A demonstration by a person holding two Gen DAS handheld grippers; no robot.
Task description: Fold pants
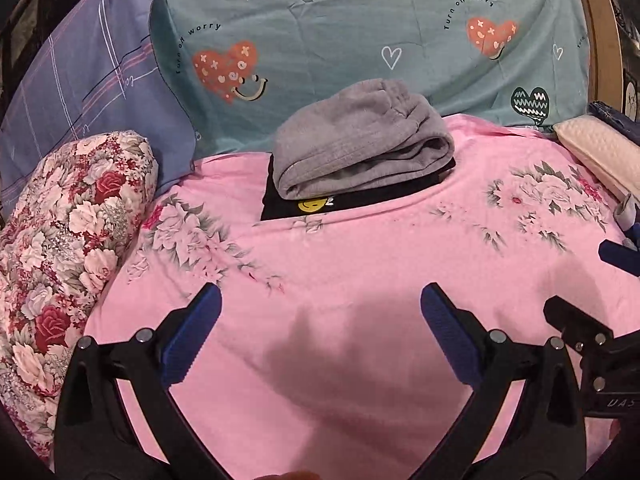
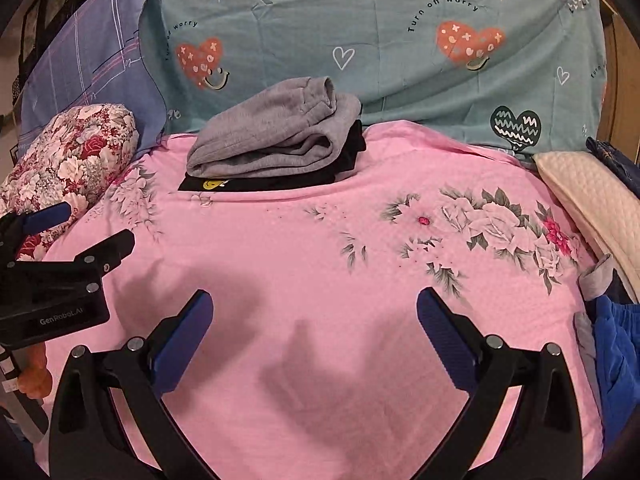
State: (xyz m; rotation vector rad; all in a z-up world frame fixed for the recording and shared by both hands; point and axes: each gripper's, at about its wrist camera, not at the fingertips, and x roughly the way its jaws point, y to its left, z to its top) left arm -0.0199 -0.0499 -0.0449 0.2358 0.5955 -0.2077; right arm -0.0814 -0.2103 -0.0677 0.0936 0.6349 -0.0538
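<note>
Folded grey pants [image 1: 360,140] lie on top of a folded black garment [image 1: 304,205] with a yellow smiley, at the far middle of the pink floral bedsheet [image 1: 360,264]. The pile also shows in the right wrist view, grey pants [image 2: 276,132] over the black garment [image 2: 256,184]. My left gripper [image 1: 320,300] is open and empty, hovering over the bare sheet well short of the pile. My right gripper [image 2: 314,304] is open and empty, beside the left one. The left gripper's body [image 2: 60,276] shows at the left of the right wrist view.
A floral bolster [image 1: 60,248] lies at the left, a purple pillow [image 1: 92,72] behind it. A teal heart-print quilt [image 1: 360,28] runs along the back. A cream pillow [image 2: 592,200] and blue and grey clothing [image 2: 616,344] lie at the right edge.
</note>
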